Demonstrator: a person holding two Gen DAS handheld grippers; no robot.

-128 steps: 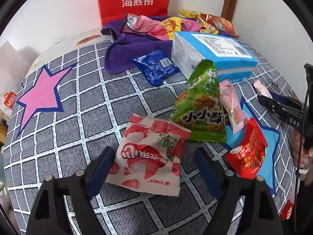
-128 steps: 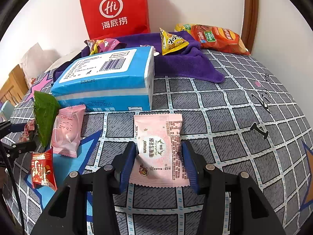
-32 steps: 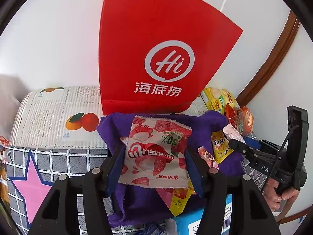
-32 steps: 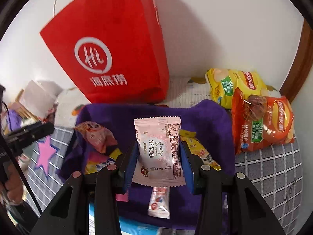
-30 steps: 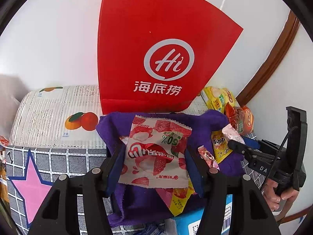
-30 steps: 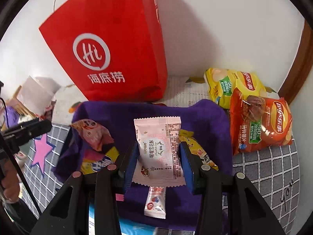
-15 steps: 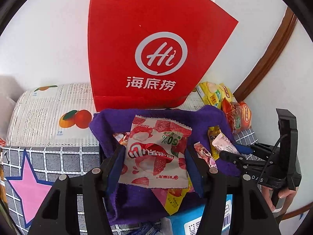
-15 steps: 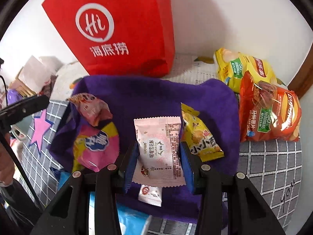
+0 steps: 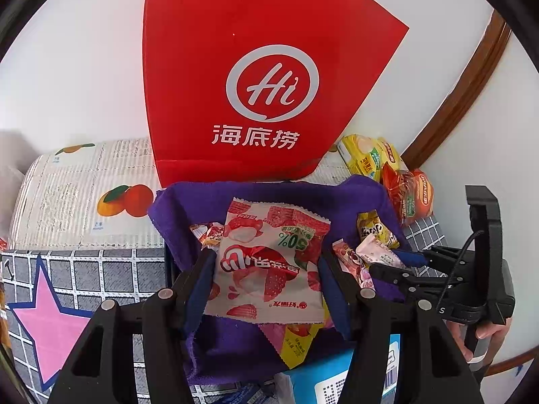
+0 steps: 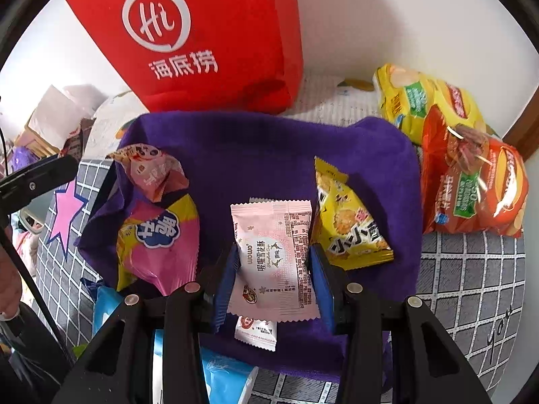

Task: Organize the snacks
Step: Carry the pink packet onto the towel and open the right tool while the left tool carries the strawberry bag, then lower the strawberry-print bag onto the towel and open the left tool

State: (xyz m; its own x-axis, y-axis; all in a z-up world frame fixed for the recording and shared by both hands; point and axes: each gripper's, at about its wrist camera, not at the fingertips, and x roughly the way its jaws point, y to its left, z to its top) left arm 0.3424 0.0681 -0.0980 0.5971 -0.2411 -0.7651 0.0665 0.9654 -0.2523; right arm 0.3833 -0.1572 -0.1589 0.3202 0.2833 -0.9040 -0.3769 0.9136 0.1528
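Purple cloth [image 10: 269, 155] lies directly beneath both grippers. The right gripper [image 10: 274, 262] pinches a pink packet [image 10: 274, 256], long axis toward twelve o'clock. The left gripper [image 9: 266, 269] clamps a strawberry packet [image 9: 269, 262]; the right gripper looks closer to the cloth.

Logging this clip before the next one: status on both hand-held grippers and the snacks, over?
Left hand-held gripper shut on strawberry packet. Right hand-held gripper shut on pink packet. Both above purple cloth. Loose snacks crowd the cloth; centre patch bare.
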